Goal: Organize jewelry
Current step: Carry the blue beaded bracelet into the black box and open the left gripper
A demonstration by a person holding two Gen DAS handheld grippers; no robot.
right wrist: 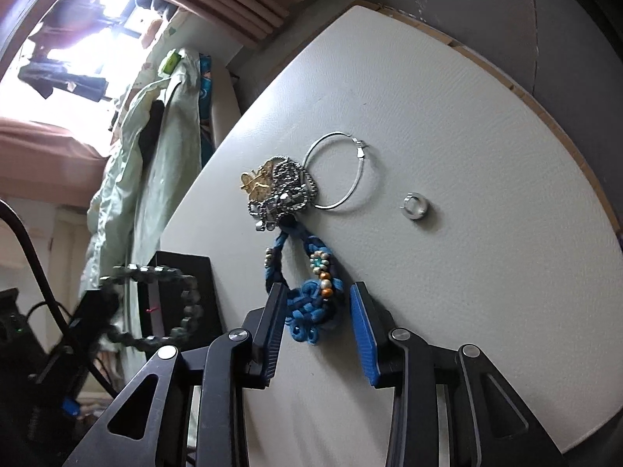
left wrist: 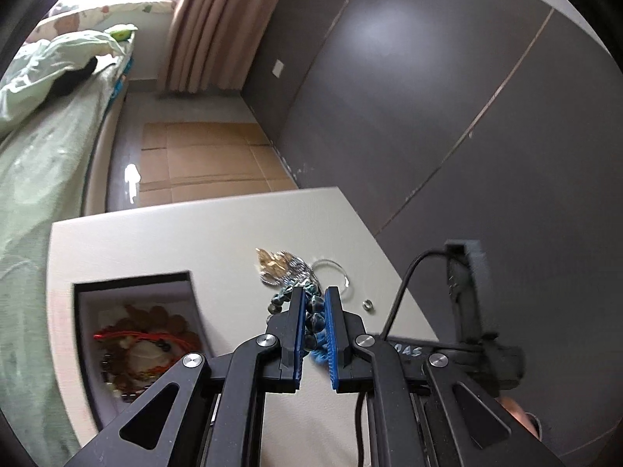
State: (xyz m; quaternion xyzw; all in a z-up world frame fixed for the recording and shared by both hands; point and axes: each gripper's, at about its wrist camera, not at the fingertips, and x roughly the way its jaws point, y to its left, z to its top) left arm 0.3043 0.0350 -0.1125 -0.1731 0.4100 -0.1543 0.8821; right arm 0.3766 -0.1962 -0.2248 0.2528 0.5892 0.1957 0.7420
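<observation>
Two pieces were in hand. The dark bead bracelet sat pinched between the nearly closed jaws of my left gripper; in the right wrist view its loop hung clear of the table, beside the black jewelry box, which already held red cord and bead pieces. The blue knotted bracelet lay on the white table between the jaws of my right gripper, which stood partly open; its pads did not appear to press the cord. Just beyond lay a tangle of gold and silver chains, a hoop earring touching it, and a ring apart. I judged the step as carrying beads to the box. Next, the right gripper needed to close on the blue knot without snagging the chains.
</observation>
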